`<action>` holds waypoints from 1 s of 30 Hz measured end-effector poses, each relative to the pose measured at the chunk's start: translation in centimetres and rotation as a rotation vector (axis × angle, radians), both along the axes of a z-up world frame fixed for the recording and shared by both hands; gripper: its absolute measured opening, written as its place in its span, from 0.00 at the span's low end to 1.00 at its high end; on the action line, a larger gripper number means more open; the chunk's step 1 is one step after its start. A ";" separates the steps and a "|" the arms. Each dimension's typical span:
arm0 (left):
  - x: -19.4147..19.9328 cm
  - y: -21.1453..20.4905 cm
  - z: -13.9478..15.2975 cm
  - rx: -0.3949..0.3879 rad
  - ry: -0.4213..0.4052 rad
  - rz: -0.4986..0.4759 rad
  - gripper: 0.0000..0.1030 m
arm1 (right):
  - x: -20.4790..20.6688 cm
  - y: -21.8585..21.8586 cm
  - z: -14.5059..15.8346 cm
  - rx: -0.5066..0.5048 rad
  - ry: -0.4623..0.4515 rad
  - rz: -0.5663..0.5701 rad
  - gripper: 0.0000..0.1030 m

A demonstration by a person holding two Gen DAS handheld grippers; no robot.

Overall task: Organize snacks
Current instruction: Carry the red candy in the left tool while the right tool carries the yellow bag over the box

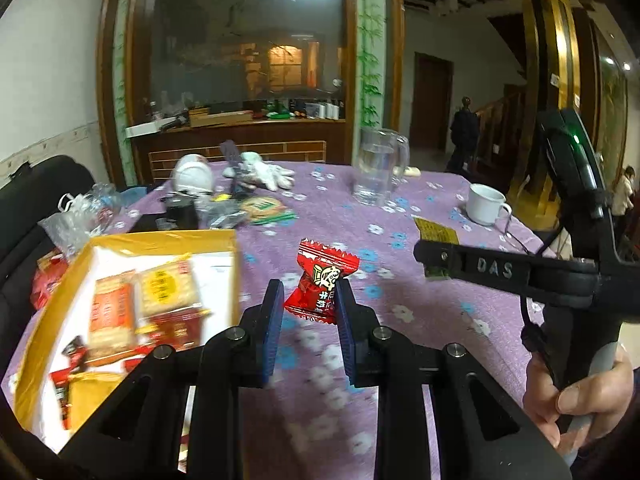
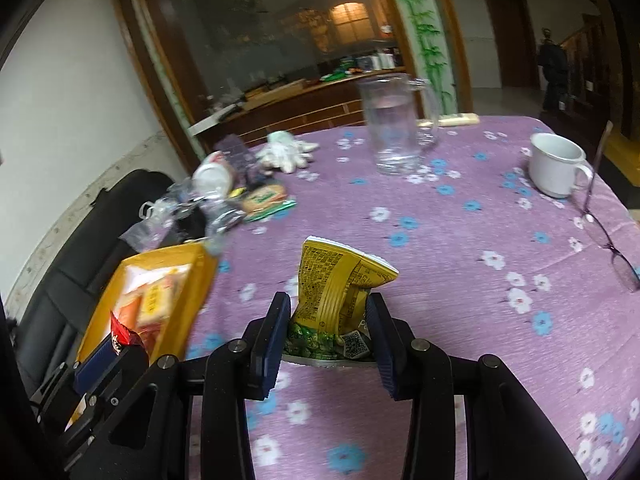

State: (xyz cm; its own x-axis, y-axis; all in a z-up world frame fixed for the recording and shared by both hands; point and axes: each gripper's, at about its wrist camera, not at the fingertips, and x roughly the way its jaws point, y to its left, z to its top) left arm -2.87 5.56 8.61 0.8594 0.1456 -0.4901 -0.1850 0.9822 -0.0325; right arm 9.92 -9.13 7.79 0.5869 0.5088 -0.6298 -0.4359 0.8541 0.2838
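Transfer step: left gripper (image 1: 309, 300) clamped on red candy (image 1: 323, 282), right gripper (image 2: 328, 320) clamped on yellow-green packet (image 2: 340, 292), both above table (image 2: 460, 240). Next: carry over yellow box (image 1: 132, 240), release inside.

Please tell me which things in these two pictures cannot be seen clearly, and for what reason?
- Yellow box, left wrist view: contents motion-blurred, labels unreadable; near corner hidden by the left gripper.
- Red candy, left wrist view: print too small to read.
- Yellow-green snack packet, right wrist view: lower end hidden between the right gripper fingers.
- Glasses, right wrist view: cut off by the edge.
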 end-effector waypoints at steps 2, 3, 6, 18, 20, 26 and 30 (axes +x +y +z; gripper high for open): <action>-1.3 1.5 0.5 -0.009 -0.014 0.024 0.22 | -1.2 1.3 0.4 0.001 -0.009 0.041 0.39; -2.0 2.4 0.7 -0.011 -0.020 0.042 0.22 | -1.8 1.9 0.6 0.003 -0.011 0.058 0.39; -3.5 5.2 0.8 -0.025 -0.025 0.099 0.23 | -3.7 4.1 1.1 0.013 -0.008 0.129 0.39; -5.3 14.6 -3.7 -0.147 0.106 0.270 0.23 | -11.9 14.1 0.0 -0.033 0.039 0.432 0.39; -5.1 14.7 -4.3 -0.149 0.127 0.270 0.23 | -12.8 15.3 -0.5 -0.055 0.038 0.454 0.39; -4.4 15.5 -5.9 -0.193 0.181 0.256 0.23 | -14.1 17.7 -3.0 -0.127 0.049 0.500 0.39; -4.1 16.1 -6.4 -0.224 0.215 0.247 0.23 | -14.7 18.4 -4.2 -0.157 0.048 0.526 0.39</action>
